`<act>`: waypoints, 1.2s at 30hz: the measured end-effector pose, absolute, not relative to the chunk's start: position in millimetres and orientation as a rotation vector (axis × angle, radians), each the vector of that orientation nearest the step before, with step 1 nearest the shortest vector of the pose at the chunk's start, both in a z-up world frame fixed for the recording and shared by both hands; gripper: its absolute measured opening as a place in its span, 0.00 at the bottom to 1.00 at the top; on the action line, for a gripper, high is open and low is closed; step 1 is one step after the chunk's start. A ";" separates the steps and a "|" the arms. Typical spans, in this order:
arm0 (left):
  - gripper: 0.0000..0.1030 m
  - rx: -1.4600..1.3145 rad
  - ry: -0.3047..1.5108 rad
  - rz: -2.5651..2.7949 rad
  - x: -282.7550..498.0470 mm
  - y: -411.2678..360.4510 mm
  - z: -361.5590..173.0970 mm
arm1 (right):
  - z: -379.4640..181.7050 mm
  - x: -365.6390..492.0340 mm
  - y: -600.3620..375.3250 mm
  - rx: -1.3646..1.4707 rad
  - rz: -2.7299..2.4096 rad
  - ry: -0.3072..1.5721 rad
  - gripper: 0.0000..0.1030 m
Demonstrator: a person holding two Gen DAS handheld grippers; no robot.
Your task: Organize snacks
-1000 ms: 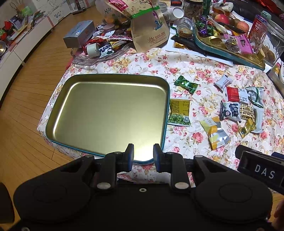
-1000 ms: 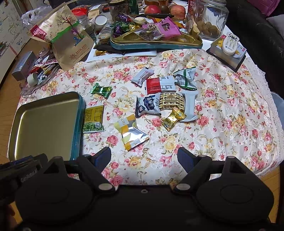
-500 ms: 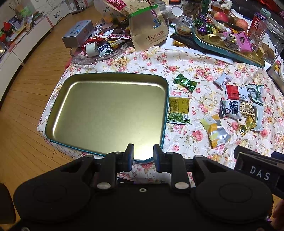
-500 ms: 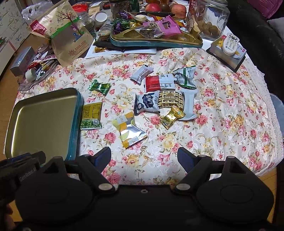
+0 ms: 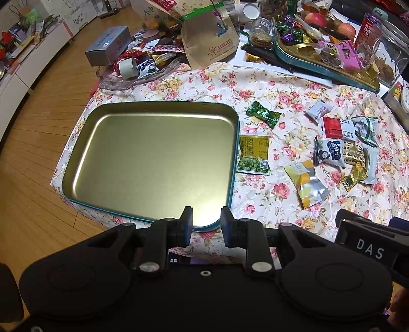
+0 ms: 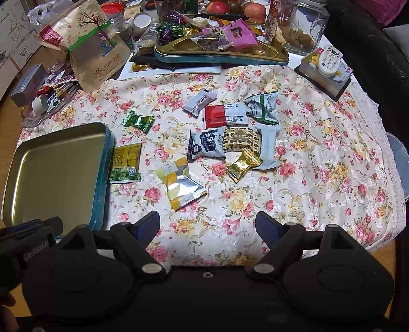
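An empty gold tin tray with a teal rim [image 5: 231, 163] [image 6: 107, 163] lies on the floral tablecloth at the left. Several wrapped snacks lie loose to its right: a green pea packet [image 5: 254, 154] [image 6: 126, 162], a yellow and silver packet [image 5: 306, 184] [image 6: 181, 185], a green candy [image 6: 138, 120], a red and white packet [image 6: 225, 116] and a gold candy [image 6: 242, 164]. My left gripper [image 5: 205, 224] hovers over the tray's near edge, jaws narrowly apart and empty. My right gripper [image 6: 207, 224] is wide open and empty, above the cloth in front of the snacks.
A second tray heaped with sweets [image 6: 219, 57] stands at the back, with a paper snack bag [image 6: 97, 48], a glass jar [image 6: 297, 24] and a remote on a box [image 6: 329, 60]. A grey box [image 5: 108, 46] and clutter sit back left. Wooden floor lies left of the table.
Both grippers have moved slightly forward over the table. Their jaws have not changed.
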State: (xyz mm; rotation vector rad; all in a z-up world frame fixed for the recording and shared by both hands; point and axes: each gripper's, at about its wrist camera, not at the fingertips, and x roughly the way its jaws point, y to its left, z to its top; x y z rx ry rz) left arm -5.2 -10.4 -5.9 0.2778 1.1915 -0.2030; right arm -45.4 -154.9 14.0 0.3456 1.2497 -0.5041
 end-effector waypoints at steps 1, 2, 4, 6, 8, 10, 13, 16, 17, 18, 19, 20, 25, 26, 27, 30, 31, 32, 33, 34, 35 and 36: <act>0.33 0.278 1.194 -0.203 -5.2 -10.7 -6.2 | 13.7 -46.2 -155.2 0.344 -0.507 1.251 0.83; 0.33 0.278 1.196 -0.204 -4.9 -10.9 -6.5 | 13.4 -46.6 -156.0 0.344 -0.510 1.252 0.83; 0.33 0.276 1.201 -0.207 -4.9 -12.1 -7.3 | 12.7 -48.4 -158.6 0.346 -0.517 1.254 0.83; 0.33 0.275 1.206 -0.209 -5.2 -13.8 -8.2 | 11.7 -51.1 -161.9 0.353 -0.527 1.254 0.83; 0.33 0.280 1.214 -0.215 -5.8 -17.1 -9.7 | 9.9 -53.6 -166.4 0.359 -0.543 1.254 0.83; 0.33 0.282 1.230 -0.227 -6.4 -21.3 -11.6 | 7.5 -55.9 -171.0 0.362 -0.560 1.258 0.82; 0.33 0.271 1.257 -0.255 -7.0 -27.4 -14.5 | 2.6 -60.2 -180.2 0.378 -0.585 1.263 0.82; 0.33 0.288 1.251 -0.254 -8.9 -35.4 -16.0 | -1.3 -65.2 -188.2 0.390 -0.615 1.262 0.81; 0.33 0.294 1.247 -0.253 -9.6 -37.8 -16.4 | -2.5 -67.1 -191.0 0.392 -0.627 1.258 0.81; 0.33 0.297 1.246 -0.254 -9.9 -39.5 -17.0 | -3.2 -69.2 -193.6 0.393 -0.639 1.252 0.81; 0.33 0.301 1.248 -0.256 -10.2 -41.4 -18.1 | -3.7 -72.0 -195.8 0.391 -0.653 1.242 0.81; 0.33 0.305 1.253 -0.258 -10.5 -43.5 -19.4 | -3.7 -74.4 -197.7 0.385 -0.669 1.232 0.80; 0.33 0.329 1.270 -0.265 -10.4 -51.9 -24.6 | 2.1 -86.1 -208.8 0.283 -0.777 1.131 0.74; 0.33 0.333 1.271 -0.265 -10.3 -53.3 -24.1 | 3.8 -87.3 -211.6 0.264 -0.796 1.118 0.74; 0.33 0.332 1.272 -0.271 -9.4 -54.3 -22.7 | 5.0 -88.4 -215.5 0.262 -0.807 1.109 0.73; 0.33 0.313 1.263 -0.300 -3.5 -56.6 -13.7 | 11.9 -92.9 -233.1 0.348 -0.790 1.089 0.70; 0.33 0.310 1.257 -0.305 -0.2 -57.8 -9.9 | 14.7 -93.6 -239.6 0.384 -0.775 1.088 0.69; 0.33 0.307 1.253 -0.309 4.1 -59.0 -6.0 | 17.7 -93.4 -245.8 0.409 -0.763 1.086 0.69; 0.33 0.302 1.250 -0.317 9.9 -60.5 -1.9 | 20.6 -91.7 -251.6 0.421 -0.756 1.087 0.69; 0.33 0.298 1.247 -0.324 17.3 -62.8 1.8 | 23.6 -89.1 -256.7 0.423 -0.754 1.088 0.69; 0.33 0.293 1.244 -0.326 25.6 -66.1 5.7 | 26.7 -86.0 -261.0 0.419 -0.755 1.085 0.69; 0.33 0.290 1.238 -0.325 33.7 -69.3 9.6 | 29.5 -82.1 -265.3 0.411 -0.763 1.080 0.69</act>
